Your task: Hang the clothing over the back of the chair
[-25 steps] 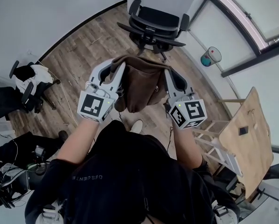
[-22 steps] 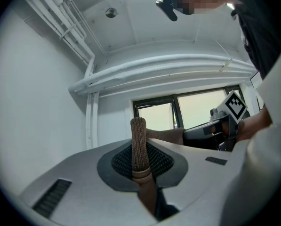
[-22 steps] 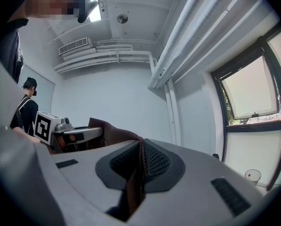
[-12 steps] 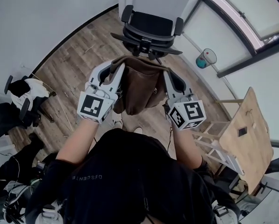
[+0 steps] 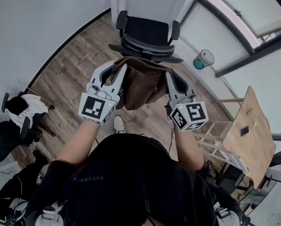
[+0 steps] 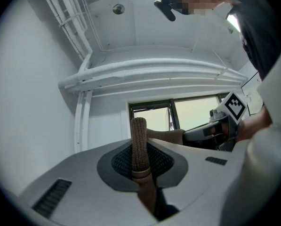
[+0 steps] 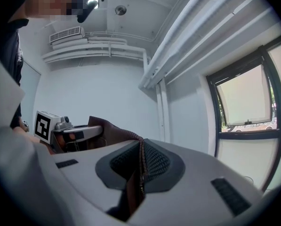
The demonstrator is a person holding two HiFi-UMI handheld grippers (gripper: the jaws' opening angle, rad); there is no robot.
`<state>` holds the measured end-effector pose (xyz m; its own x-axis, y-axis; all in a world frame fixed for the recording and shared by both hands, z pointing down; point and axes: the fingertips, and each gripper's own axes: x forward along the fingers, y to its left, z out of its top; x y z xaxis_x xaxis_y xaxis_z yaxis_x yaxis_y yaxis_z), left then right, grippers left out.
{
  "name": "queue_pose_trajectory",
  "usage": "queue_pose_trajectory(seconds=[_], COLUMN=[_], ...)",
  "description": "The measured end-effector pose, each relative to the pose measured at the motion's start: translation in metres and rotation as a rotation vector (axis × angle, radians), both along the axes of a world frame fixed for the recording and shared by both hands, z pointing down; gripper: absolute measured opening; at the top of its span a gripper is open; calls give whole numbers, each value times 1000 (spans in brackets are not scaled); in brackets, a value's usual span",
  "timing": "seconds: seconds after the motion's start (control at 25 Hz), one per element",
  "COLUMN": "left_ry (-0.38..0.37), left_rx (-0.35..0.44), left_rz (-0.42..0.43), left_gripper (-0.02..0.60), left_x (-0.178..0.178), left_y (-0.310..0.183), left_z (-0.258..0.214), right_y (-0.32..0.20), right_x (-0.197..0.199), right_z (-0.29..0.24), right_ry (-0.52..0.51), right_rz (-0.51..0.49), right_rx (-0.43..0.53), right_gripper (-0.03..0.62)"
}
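Note:
A brown jacket (image 5: 141,83) hangs between my two grippers in the head view, held up at its top edge. My left gripper (image 5: 119,68) is shut on its ribbed brown edge (image 6: 139,147). My right gripper (image 5: 168,72) is shut on the other side, where a zipper edge (image 7: 140,166) shows between the pads. A black office chair (image 5: 145,36) stands just beyond the jacket, its seat towards me and its back on the far side near the wall. The jacket's lower part hides the floor below it.
A second black chair with white and black clothes (image 5: 22,117) stands at the left. A wooden folding table (image 5: 246,135) is at the right. A teal bin (image 5: 201,59) sits by the window wall. The wood floor (image 5: 69,69) lies around the chair.
Both grippers have carried the jacket forward towards the black chair, which now lies closer to the jacket's top edge. Both grips have stayed the same.

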<state>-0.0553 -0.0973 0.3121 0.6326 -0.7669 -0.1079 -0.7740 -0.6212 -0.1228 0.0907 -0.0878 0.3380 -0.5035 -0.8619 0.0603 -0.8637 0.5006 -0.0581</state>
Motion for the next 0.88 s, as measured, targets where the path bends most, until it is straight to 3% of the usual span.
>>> queue_pose_trajectory(seconds=[0.4,0.88], left_ry=[19,45], left_rx=[4,14], left_rz=[90,175], left_gripper=[48,48], left_x=[-19,-15], left_y=[-53,-86], left_z=[-6,-20], right_y=[-38,-60], right_x=[-21,-18], right_z=[-8,-21], right_ry=[24,44], right_rz=[85,189], right_rx=[14,38], right_gripper=[35,35])
